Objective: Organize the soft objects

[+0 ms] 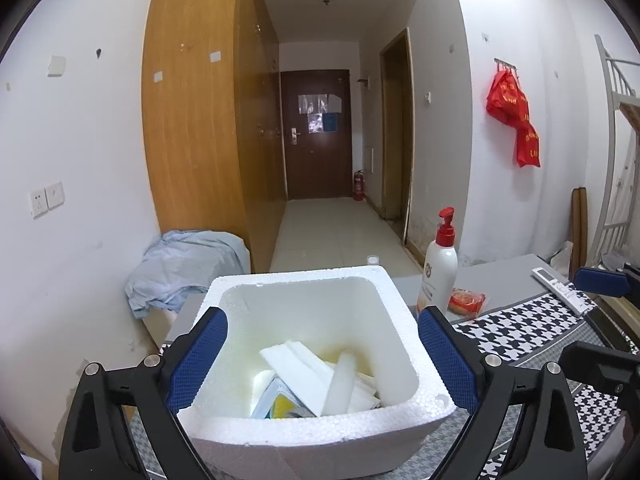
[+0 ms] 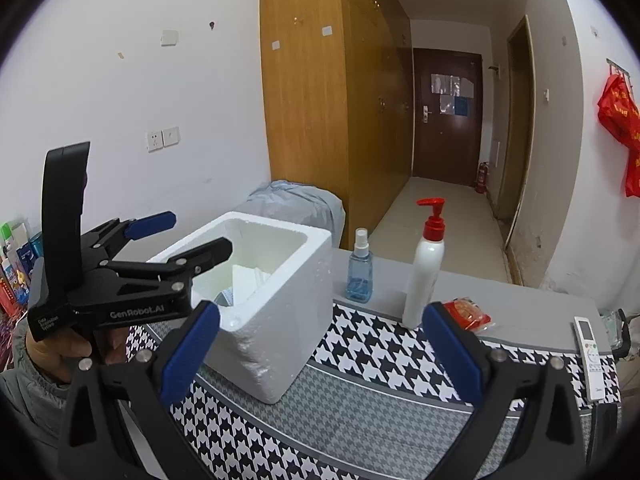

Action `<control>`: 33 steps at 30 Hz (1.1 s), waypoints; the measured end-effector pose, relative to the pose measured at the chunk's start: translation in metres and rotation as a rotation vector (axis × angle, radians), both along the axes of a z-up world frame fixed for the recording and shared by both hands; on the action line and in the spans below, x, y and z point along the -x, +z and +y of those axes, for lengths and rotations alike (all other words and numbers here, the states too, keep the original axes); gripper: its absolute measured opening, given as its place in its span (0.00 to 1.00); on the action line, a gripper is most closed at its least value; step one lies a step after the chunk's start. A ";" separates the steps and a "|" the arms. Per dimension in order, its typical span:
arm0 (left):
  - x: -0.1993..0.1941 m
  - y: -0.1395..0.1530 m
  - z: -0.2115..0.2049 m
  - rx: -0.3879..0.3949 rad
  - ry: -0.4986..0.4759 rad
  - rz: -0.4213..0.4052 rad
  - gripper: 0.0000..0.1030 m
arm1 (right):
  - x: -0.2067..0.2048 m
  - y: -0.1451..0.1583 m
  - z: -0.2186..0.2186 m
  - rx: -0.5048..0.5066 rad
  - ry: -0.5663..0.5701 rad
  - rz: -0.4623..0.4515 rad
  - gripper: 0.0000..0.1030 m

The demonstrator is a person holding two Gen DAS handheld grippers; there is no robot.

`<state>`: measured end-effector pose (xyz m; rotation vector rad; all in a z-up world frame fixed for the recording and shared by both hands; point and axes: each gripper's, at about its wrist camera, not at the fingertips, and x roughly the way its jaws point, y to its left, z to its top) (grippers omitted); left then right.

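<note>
A white foam box [image 1: 396, 320] stands on the houndstooth cloth; it also shows in the right wrist view [image 2: 288, 292]. Inside lie several white foam pieces [image 1: 312, 376] and a yellow and blue sponge [image 1: 280, 400]. My left gripper [image 1: 322, 356] is open and empty, its blue pads level with the box's two side walls, just above the rim. In the right wrist view the left gripper [image 2: 192, 236] hovers over the box's near left side. My right gripper [image 2: 320, 348] is open and empty, to the right of the box above the cloth.
A white pump bottle [image 2: 424, 276] with a red top, a blue spray bottle [image 2: 360, 268], a red snack packet [image 2: 468, 314] and a white remote [image 2: 590, 356] lie on the table to the right of the box. Blue cloth [image 1: 180, 268] covers something behind.
</note>
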<state>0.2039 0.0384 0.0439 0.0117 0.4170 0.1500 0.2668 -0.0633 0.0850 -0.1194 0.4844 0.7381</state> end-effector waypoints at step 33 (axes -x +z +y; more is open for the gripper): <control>0.091 0.025 -0.044 -0.003 -0.015 -0.138 0.99 | 0.059 0.014 -0.032 -0.030 0.000 -0.073 1.00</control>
